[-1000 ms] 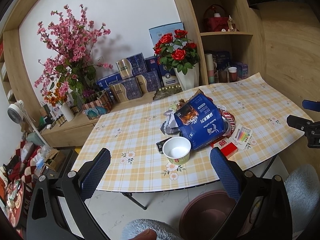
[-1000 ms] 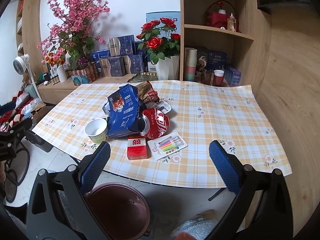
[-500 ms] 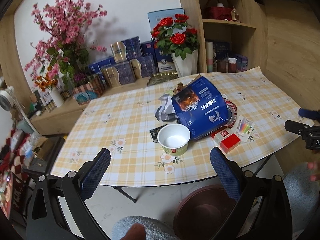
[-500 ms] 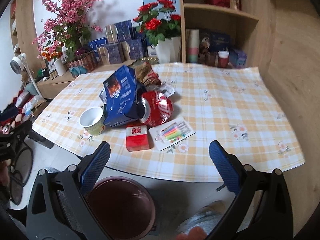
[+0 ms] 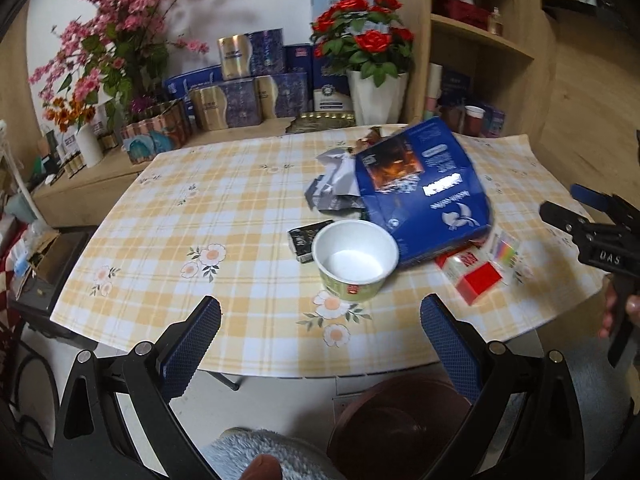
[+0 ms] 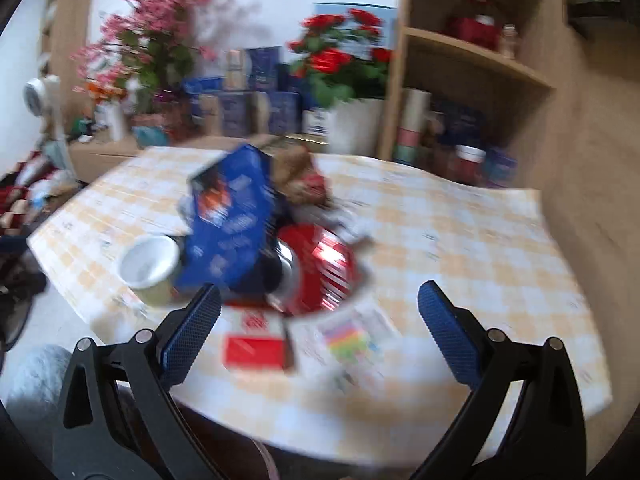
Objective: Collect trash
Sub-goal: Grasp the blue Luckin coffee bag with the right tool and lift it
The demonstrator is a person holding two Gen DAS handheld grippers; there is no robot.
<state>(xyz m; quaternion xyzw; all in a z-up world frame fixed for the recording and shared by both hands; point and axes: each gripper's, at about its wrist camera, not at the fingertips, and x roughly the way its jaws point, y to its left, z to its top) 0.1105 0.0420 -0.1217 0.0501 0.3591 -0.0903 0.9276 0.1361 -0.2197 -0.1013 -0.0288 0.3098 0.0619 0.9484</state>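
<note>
A heap of trash lies on the checked table (image 5: 208,216): a blue coffee bag (image 5: 424,192), a green-sided paper bowl (image 5: 354,258), a small black pack (image 5: 306,236), a red and white box (image 5: 472,276), a card of coloured pens (image 5: 506,246) and grey wrappers (image 5: 336,180). My left gripper (image 5: 320,332) is open just short of the bowl. In the blurred right wrist view, my right gripper (image 6: 319,320) is open over the red box (image 6: 256,350), the pen card (image 6: 348,340) and a crushed red can (image 6: 320,268). A dark red bin (image 5: 400,420) stands on the floor under the table edge.
Blue gift boxes (image 5: 248,88), a white vase of red roses (image 5: 370,68) and pink blossoms (image 5: 116,36) line the sideboard behind the table. Wooden shelves (image 5: 476,52) rise at the back right. My right gripper (image 5: 592,236) shows at the left wrist view's right edge.
Both grippers have moved closer to the table and the trash heap. The right wrist view has turned blurry from fast motion, and the bin has slipped out of its sight.
</note>
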